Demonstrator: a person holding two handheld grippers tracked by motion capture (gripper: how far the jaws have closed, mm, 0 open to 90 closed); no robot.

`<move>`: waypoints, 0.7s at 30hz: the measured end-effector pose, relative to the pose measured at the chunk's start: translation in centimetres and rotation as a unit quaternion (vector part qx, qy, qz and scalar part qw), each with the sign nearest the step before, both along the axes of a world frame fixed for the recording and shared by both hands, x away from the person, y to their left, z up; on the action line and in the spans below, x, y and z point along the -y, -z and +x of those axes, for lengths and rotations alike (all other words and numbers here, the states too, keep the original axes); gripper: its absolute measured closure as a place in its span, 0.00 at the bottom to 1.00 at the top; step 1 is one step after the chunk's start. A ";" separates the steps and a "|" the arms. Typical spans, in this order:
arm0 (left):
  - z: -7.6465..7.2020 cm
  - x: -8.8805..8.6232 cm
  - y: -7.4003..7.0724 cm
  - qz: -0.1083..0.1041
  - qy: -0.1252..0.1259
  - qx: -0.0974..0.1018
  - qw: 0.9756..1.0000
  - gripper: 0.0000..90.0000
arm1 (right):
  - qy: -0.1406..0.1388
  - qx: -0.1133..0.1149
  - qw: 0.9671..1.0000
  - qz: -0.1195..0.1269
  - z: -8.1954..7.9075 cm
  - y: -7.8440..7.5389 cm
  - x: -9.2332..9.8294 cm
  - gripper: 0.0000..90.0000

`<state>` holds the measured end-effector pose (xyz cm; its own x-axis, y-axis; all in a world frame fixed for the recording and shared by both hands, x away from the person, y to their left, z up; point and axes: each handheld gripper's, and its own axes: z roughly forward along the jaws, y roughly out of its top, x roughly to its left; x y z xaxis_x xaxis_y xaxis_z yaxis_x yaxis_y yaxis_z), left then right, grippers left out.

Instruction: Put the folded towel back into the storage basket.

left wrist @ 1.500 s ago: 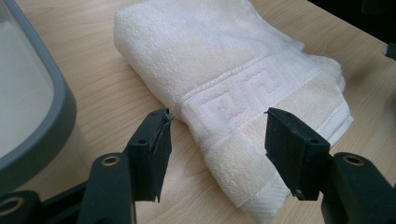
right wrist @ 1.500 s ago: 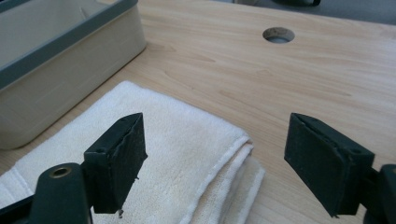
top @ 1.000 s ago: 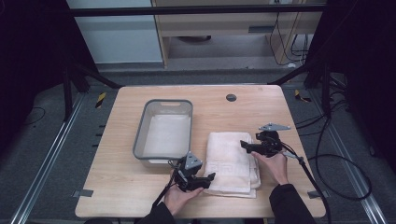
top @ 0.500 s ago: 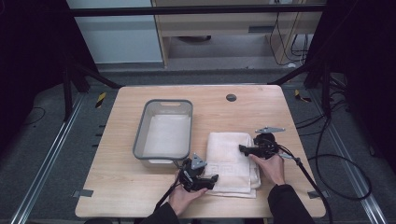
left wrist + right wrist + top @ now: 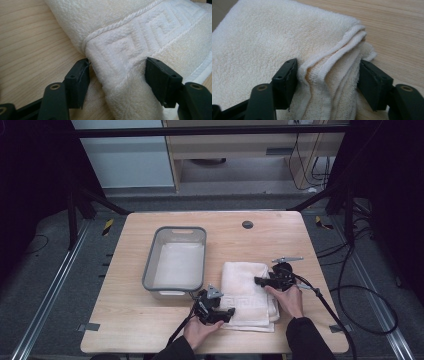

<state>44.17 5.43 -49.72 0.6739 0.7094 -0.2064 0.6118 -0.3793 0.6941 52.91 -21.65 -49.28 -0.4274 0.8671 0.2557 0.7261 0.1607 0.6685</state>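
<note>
1. We hold a tool in each hand over a wooden worktop, both at the folded white towel.
2. The left tool sits at the towel's near left corner. In the left gripper view its jaws straddle a bunched fold of towel with a key-pattern border.
3. One jaw touches the towel's edge where the cord hem turns; the other stands just beside the fold, with cloth bulging between them. The jaws have just been closing, and we cannot tell whether the pads press the cloth yet.
4. The right tool lies at the towel's right edge, its jaws pointing left across the cloth.
5. In the right gripper view the stacked edges of the towel rise as a ridge between the two jaws. Both pads touch or nearly touch the layers. These jaws have just been closing too, at a middling width, and we cannot tell how firm the pinch is.
6. The towel lies flat on the worktop between the two tools, apart from the two raised folds.
7. Beyond the left tool, just beside the towel's left edge, stands a grey bin with a pale lining inside.
8. Beyond the right tool, well apart, a dark round grommet sits in the worktop.
</note>
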 end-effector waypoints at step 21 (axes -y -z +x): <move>-0.3 -0.1 -0.4 -0.022 0.014 -0.017 1.000 0.78 | -0.009 -0.017 0.999 0.050 -0.4 -1.0 0.1 0.75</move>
